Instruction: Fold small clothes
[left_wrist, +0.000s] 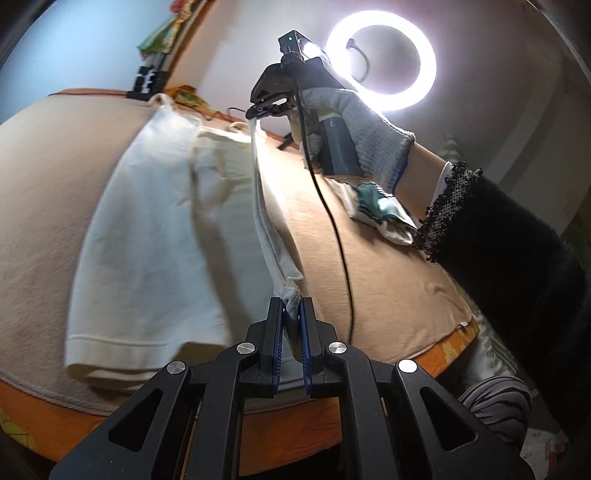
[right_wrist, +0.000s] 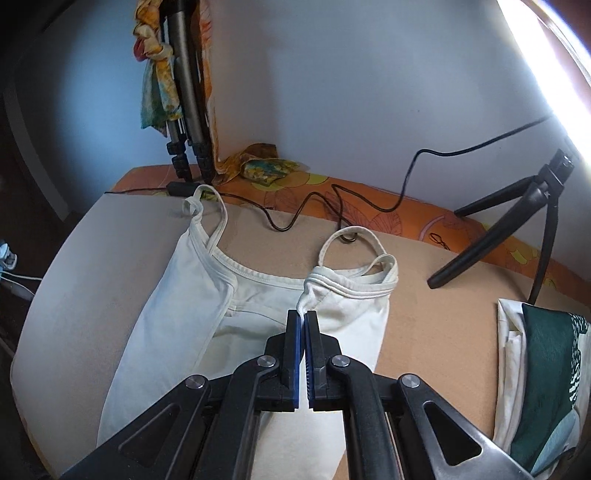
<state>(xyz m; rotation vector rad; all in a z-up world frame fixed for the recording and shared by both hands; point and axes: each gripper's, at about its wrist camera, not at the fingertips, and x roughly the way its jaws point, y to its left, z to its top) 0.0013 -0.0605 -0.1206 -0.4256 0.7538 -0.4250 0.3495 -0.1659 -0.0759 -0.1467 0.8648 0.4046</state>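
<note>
A white tank top (left_wrist: 155, 229) lies on a beige blanket (left_wrist: 40, 177). My left gripper (left_wrist: 291, 306) is shut on its hem corner. My right gripper (right_wrist: 303, 319) is shut on the top's edge near a strap (right_wrist: 347, 240), and it also shows in the left wrist view (left_wrist: 264, 105), held by a gloved hand. The side edge between the two grippers is lifted off the blanket and stretched taut, folded partly over the rest of the tank top (right_wrist: 177, 295).
A folded green and white garment (right_wrist: 543, 373) lies at the right; it also shows in the left wrist view (left_wrist: 376, 206). A black tripod (right_wrist: 517, 218), cables (right_wrist: 314, 206) and a ring light (left_wrist: 380, 59) stand at the back. The orange bed edge (left_wrist: 454, 339) is near.
</note>
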